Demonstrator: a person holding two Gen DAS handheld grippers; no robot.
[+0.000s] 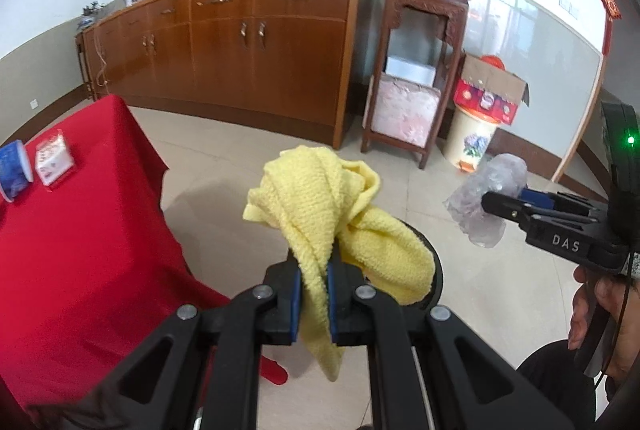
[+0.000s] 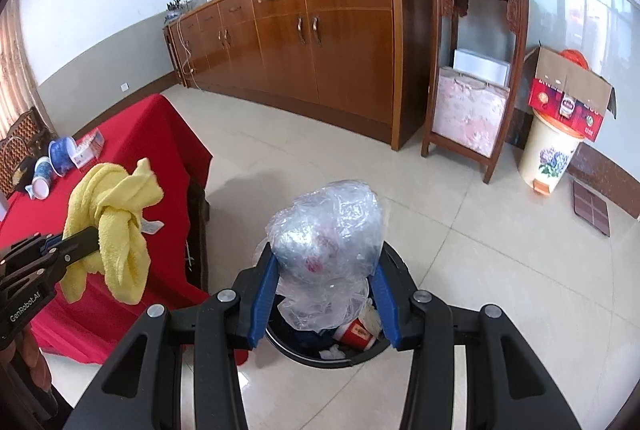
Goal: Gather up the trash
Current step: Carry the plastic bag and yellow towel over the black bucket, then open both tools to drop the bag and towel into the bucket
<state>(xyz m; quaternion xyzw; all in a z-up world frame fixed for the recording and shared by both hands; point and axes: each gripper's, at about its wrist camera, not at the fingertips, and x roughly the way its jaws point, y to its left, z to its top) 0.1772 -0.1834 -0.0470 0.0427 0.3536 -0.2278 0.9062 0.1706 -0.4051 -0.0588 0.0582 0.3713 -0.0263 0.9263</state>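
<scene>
My right gripper (image 2: pixel 324 294) pinches plastic wad (image 2: pixel 326 230) over bin (image 2: pixel 332 358); center, then release. Left gripper (image 1: pixel 314 294) pinches yellow cloth (image 1: pixel 332 214).

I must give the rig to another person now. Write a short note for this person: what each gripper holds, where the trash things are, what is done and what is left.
Left gripper: shut on the yellow cloth, held up in the air beside the red table.
Right gripper: shut on a crumpled clear plastic bag, held directly over the black trash bin.
Done: the bin on the floor already holds a red paper cup and other scraps.
Left: open the right gripper so the bag falls into the bin. Probably check the table after; cups and a small packet lie there, and whether they are trash I cannot tell.
</scene>
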